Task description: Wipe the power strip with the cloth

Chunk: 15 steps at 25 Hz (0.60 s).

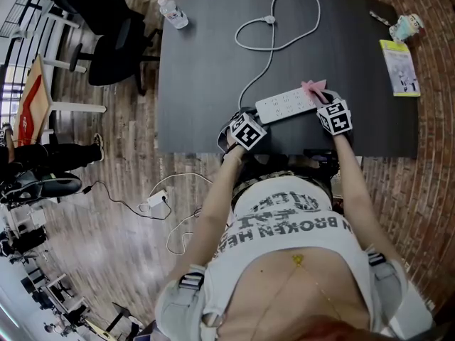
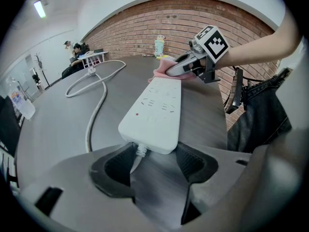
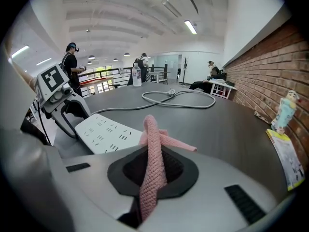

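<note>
Pink cloth (image 1: 313, 89) at power strip (image 1: 288, 105), centre frame.
Right gripper (image 3: 154, 170) pinches cloth; left gripper (image 2: 153, 161) seemingly clamps strip's cord end.

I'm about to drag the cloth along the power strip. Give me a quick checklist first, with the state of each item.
1. Cloth gripped: ok. The right gripper has its jaws shut on the pink cloth.
2. Cloth at the start position: ok. It sits at the far end of the power strip.
3. Strip steadied: cannot tell. The left gripper has a jaw on each side of the cable end, but pressure is unclear.
4. Cable out of the path: ok. It loops away across the table.
5. Unplugged: ok. The plug lies on the table.
</note>
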### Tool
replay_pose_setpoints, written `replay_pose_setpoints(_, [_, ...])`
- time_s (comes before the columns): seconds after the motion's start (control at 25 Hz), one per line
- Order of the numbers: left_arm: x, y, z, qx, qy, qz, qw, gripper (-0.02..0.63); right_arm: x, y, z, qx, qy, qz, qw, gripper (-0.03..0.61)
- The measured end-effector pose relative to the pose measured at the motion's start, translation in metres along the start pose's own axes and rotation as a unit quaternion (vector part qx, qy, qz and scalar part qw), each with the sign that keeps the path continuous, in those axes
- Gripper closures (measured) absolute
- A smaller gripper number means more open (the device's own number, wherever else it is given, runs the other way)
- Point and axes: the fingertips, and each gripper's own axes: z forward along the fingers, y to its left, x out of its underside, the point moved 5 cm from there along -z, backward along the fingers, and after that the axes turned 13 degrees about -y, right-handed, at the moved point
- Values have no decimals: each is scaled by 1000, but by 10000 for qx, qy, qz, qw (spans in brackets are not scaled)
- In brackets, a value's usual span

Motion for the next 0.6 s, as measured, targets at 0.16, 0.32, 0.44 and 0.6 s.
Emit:
replay_pose_setpoints(0.16, [0,-1,1,-1,-6,-5,10000,348,1,0,0,39,-16,-17,10000,561])
replay_pose_setpoints(0.32, [-1,-1,1,0,-17,4,10000,348,1,0,0,62,-35,-12,10000,561])
replay_pose_setpoints(0.44, [0,0,0,1,2,3,10000,348,0,1,0,107,-9,-3,9999,561])
replay_pose_setpoints(0.6, [-1,0,2,4,-17,10,10000,347,1,1,-2,278,-67,134,9995,561])
